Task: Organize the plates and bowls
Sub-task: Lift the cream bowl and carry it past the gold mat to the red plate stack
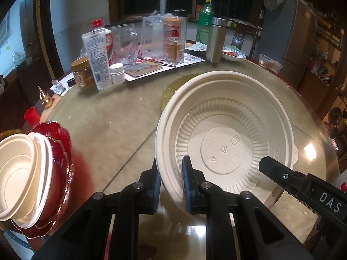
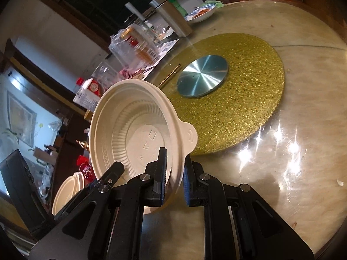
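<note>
While both grippers clamp its rim, the bowl point(image 1: 225, 134) hangs tilted above the table point(image 1: 112, 117), its opening turned toward the cameras. It is a cream, matte, moulded bowl, round, with fine radial ribs around a flat base and a small rounded tab point(image 2: 189, 134) on the rim. A key-pattern band runs under the rim. On the base small symbols are embossed and a letter like "W"; the smaller text I cannot read.

The left gripper point(image 1: 171, 179) has narrow jaws, one blue-padded finger inside the wall and one outside. The right gripper point(image 2: 174, 177) holds the opposite side in the same way, near the tab. In the left view its black finger carries white letters "DAS".

At the far left more cream bowls point(image 1: 21, 173) are nested on red scalloped plates point(image 1: 63, 151) with a gold edge.

The table is round, glossy, marble-like stone. At its middle lies a glittering gold disc point(image 2: 238, 91) with a brushed metal plate point(image 2: 202, 75) on it. Behind stand a steel flask point(image 1: 215, 40), a green bottle point(image 1: 205, 19) and jars; their labels are too small to read.
</note>
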Demonstrator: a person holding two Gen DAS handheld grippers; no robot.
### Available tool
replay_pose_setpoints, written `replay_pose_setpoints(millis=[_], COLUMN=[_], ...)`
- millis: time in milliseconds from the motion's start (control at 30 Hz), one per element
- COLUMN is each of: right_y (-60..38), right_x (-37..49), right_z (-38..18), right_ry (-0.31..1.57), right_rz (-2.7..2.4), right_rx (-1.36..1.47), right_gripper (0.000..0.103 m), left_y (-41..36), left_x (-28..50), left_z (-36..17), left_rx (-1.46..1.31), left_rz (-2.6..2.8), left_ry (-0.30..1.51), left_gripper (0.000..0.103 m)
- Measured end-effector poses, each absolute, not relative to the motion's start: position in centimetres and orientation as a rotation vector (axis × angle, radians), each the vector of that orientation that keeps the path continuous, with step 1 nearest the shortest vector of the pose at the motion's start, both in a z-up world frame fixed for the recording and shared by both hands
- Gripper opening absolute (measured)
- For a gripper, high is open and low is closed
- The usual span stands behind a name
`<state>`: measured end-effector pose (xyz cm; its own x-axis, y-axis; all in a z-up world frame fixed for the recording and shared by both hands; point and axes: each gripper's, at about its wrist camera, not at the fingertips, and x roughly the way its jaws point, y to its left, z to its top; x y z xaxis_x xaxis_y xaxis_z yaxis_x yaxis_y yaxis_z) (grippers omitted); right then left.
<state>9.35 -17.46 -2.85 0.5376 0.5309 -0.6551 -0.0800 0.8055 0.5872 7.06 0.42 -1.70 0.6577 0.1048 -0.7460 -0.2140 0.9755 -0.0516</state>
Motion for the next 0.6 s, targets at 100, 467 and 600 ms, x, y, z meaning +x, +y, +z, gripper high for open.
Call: replay_pose_setpoints(millis=[100, 467, 600], right_y=[-16.7, -14.2, -13.5], right_x=[8.8, 6.1, 5.0], right_z=[-2.6, -1.2, -0.5], right_ry=[0.935, 0.904, 0.883], right_rz=[0.381, 0.386, 0.382], right_rx=[0.522, 0.486, 0.463], right_gripper=[0.014, 0.014, 0.014], left_y=[1.0, 3.5, 4.1], left_x=[6.6, 4.2, 3.5], left_z=[-1.6, -0.9, -0.5], left_rx=[-0.145, -0.167, -0.172], left_rz=[0.186, 0.172, 0.163], left_ry=[0.830, 0.808, 0.792], left_gripper=[0.017, 0.017, 0.017])
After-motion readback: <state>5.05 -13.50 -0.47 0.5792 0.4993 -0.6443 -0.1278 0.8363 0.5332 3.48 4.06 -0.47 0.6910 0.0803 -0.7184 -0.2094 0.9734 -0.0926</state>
